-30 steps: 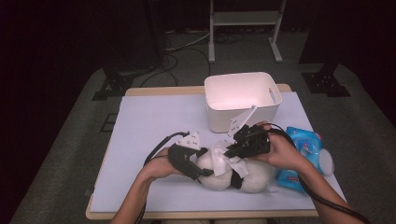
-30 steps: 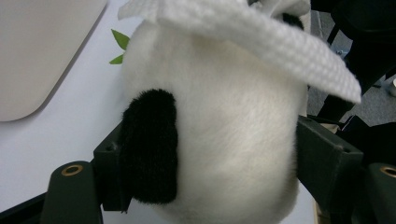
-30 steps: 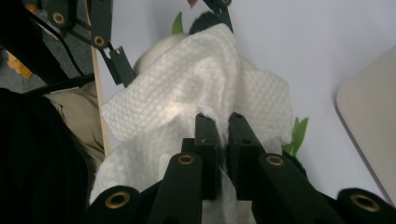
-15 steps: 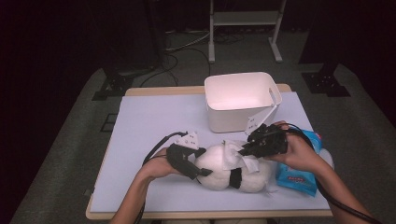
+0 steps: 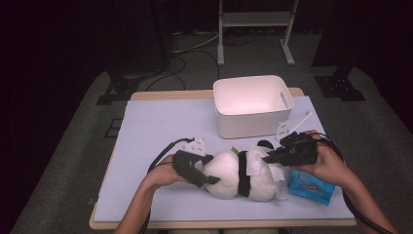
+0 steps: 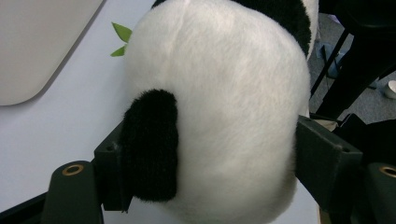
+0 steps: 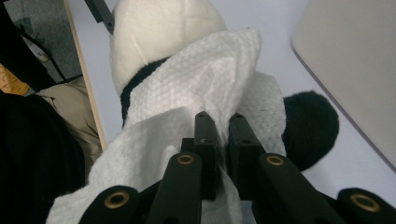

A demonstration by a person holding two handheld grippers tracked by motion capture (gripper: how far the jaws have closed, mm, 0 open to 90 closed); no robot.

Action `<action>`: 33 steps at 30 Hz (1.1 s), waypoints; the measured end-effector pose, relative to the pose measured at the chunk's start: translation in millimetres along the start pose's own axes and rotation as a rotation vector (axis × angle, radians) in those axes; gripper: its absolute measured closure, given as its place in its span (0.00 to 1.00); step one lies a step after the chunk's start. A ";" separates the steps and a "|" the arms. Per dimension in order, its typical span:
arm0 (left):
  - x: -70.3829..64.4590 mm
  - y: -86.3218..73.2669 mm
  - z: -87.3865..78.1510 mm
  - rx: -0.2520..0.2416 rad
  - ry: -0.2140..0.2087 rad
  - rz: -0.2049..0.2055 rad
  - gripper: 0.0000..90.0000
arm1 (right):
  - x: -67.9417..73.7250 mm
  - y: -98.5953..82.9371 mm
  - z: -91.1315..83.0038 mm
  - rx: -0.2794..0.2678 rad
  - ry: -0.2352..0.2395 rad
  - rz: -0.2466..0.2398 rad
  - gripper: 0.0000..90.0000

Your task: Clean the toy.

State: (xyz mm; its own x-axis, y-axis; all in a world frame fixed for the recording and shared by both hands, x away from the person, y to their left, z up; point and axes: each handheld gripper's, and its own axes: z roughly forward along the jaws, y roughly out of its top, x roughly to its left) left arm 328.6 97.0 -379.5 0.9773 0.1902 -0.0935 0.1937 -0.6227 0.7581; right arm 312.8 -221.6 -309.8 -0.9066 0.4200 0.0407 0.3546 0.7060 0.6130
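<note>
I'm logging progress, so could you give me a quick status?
Left gripper clamps panda plush. Right gripper pinches white wipe on it. Nothing blocking.

- It looks like a lab or recording studio, with dark walls around the table (image 5: 160, 122).
- Behind the table: a metal stand (image 5: 253, 29), cables (image 5: 187, 48) on grey carpet, black tripod feet (image 5: 117, 90).

Panda (image 6: 219, 107) between the left jaws is soft, fuzzy plush. Wipe (image 7: 196, 93) in the right jaws looks like dimpled, matt paper-cloth.
</note>
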 end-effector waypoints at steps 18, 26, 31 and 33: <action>1.0 -0.5 -0.2 0.014 0.001 0.006 0.27 | -14.6 -61.3 3.3 -0.037 0.011 0.130 0.93; 1.1 -0.3 -1.0 0.015 0.008 0.005 0.27 | -20.3 -46.9 3.0 -0.020 -0.016 0.117 0.92; 1.1 -0.4 -2.0 0.018 0.011 0.013 0.28 | -25.1 -34.6 2.6 -0.016 -0.030 0.110 0.93; 0.9 -0.2 -2.1 0.016 0.013 0.011 0.28 | -27.5 -30.1 3.2 -0.011 -0.033 0.109 0.93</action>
State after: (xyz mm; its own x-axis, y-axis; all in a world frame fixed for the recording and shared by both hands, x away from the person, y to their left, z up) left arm 329.3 98.9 -378.3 0.9782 0.1933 -0.0764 0.1844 -0.6372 0.7483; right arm 327.8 -252.6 -331.8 -0.8548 0.5126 0.0812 0.4478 0.6492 0.6149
